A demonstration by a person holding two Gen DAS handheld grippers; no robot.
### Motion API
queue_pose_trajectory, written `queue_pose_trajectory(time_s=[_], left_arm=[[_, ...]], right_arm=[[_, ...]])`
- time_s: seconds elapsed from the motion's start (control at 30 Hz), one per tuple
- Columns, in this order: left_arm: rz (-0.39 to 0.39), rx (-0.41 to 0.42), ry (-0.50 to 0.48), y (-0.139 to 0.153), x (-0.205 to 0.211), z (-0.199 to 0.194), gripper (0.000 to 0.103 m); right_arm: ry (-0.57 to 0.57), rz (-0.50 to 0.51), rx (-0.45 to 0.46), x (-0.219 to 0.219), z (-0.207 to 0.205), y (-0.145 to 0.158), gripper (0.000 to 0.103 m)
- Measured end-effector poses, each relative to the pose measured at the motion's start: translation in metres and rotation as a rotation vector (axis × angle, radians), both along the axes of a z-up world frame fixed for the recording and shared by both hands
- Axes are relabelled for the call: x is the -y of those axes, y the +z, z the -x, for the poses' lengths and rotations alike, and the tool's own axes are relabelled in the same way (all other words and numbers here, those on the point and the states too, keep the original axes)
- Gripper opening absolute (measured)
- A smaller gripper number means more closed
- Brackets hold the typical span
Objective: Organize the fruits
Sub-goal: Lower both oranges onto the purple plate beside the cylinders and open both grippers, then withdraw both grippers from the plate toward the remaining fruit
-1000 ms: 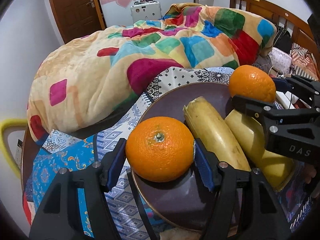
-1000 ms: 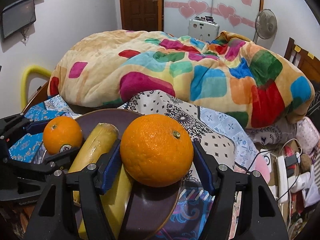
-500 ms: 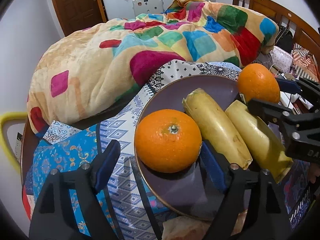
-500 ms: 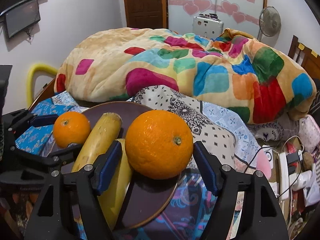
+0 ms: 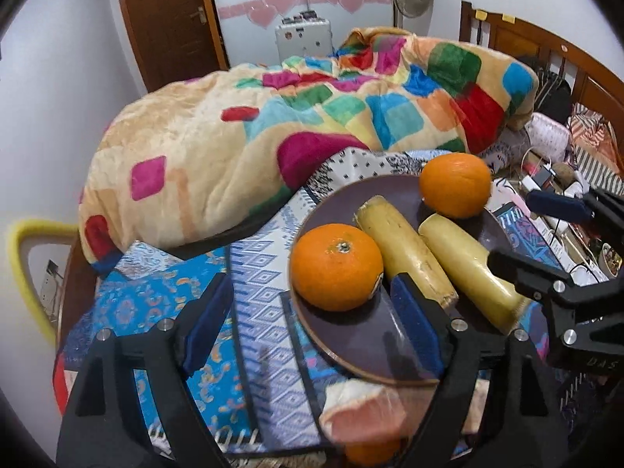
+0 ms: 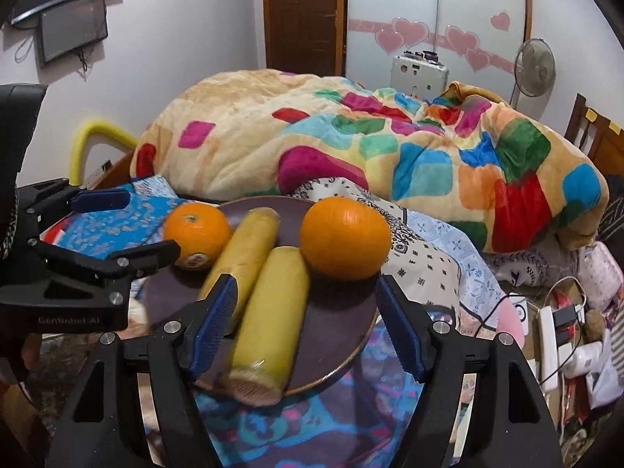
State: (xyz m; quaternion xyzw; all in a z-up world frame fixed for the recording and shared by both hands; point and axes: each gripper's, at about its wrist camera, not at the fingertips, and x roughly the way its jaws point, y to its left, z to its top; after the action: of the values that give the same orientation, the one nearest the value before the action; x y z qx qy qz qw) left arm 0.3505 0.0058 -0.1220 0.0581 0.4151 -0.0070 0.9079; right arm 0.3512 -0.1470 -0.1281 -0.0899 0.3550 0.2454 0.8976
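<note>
Behind everything a bed carries a heaped patchwork blanket [image 5: 312, 117], and in front of it patterned blue cloths [image 5: 163, 304] cover the surface on which a dark purple plate [image 5: 374, 343] rests. On the plate lie the task's fruits: a left orange [image 5: 337, 267] near the plate's left rim, a far orange [image 5: 454, 185] at its far right, and between them two bananas [image 5: 405, 249] lying side by side, touching along their length. In the right wrist view the far orange [image 6: 345, 238] leans against the nearer banana.

Neither gripper holds anything. The left gripper [image 5: 308, 319] has its fingers spread wide, one blue pad over the cloth, the other over the plate just beside the left orange. The right gripper [image 6: 306, 325] is likewise spread, its fingers straddling the near end of a banana without clear contact, though motion blur there makes that hard to judge.

The oranges look firm, round and fairly heavy, likely to roll on the smooth plate if nudged; they are best taken across the widest middle with the pads opposite each other. The bananas seem softer and bruisable, with what may be a glossy film on the ends, so a light squeeze at mid-length across the narrow width should suit. A pale pink object [image 5: 362, 413] and a third orange fruit [image 5: 372, 450] sit under the plate's near edge, mostly hidden.
</note>
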Motion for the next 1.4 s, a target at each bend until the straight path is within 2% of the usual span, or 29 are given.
queue_pose_trajectory(time_s=[0.37, 0.6, 0.7, 0.93, 1.2, 1.4], left_arm=[[0.031, 0.102, 0.013, 0.031, -0.013, 0.076, 0.084], [-0.019, 0.141, 0.002, 0.027, -0.011, 0.122, 0.084], [-0.014, 0.130, -0.016, 0.020, -0.010, 0.137, 0.084], [0.051, 0.085, -0.024, -0.005, -0.017, 0.157, 0.084], [0.007, 0.087, -0.001, -0.025, -0.027, 0.168, 0.083], [0.022, 0.074, -0.023, -0.035, -0.032, 0.172, 0.072]], right_arm=[[0.002, -0.038, 0.047, 0.008, 0.062, 0.026, 0.070], [-0.007, -0.034, 0.060, 0.009, 0.099, 0.026, 0.070], [-0.001, -0.042, 0.046, 0.009, 0.111, 0.019, 0.070], [0.020, -0.052, 0.012, 0.004, 0.129, -0.010, 0.070], [0.071, -0.060, -0.061, -0.008, 0.123, -0.042, 0.070], [0.122, -0.084, -0.079, -0.025, 0.119, -0.048, 0.070]])
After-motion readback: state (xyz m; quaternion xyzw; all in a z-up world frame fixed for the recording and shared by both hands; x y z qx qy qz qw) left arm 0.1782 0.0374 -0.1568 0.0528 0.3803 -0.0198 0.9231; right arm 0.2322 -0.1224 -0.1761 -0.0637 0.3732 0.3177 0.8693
